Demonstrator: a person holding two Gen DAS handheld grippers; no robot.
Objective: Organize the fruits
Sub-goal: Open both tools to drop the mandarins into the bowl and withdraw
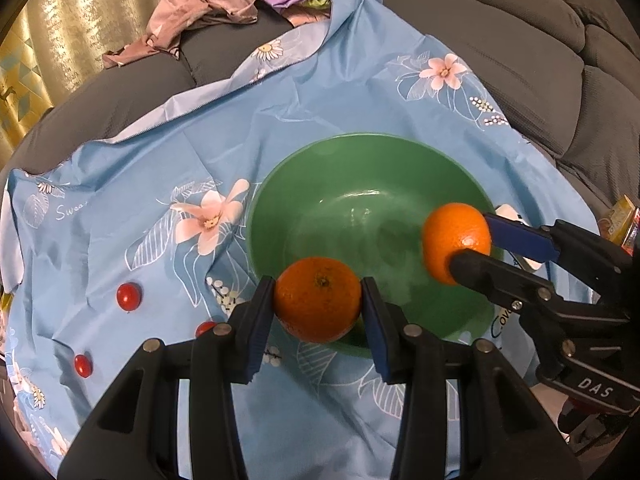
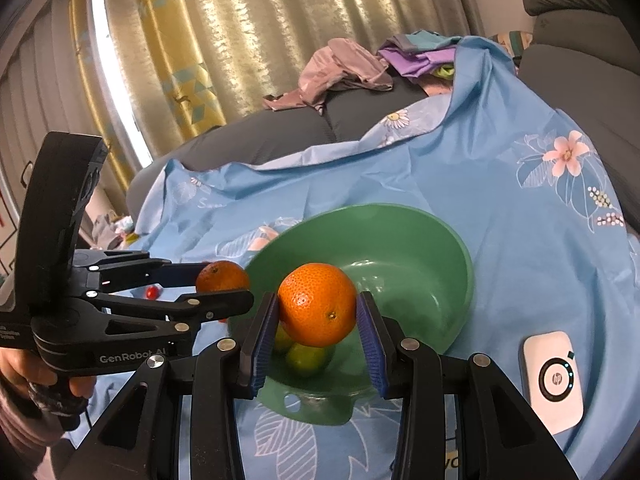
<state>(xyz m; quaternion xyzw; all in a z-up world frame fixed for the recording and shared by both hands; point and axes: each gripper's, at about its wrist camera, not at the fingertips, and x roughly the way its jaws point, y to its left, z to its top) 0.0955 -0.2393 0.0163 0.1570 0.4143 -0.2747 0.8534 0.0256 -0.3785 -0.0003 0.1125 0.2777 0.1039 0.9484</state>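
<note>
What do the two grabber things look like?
The left gripper and the right gripper are both black plastic with silver rivets and blue ribbed pads. White lettering says "GenRobot" on the left one and "DAS" on the right. A purple sleeve shows.

Both wrist views close above the green bowl (image 1: 372, 184), angled down: left from its near-left rim, right from its near-right rim (image 2: 460, 264); bowl and blue cloth (image 1: 160, 168) shared

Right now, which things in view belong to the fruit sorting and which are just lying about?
Job: two round oranges, green plastic bowl, green fruits inside it, small red tomatoes.
Lying about: white HP device, crumpled pink cloth, purple cloth.
</note>
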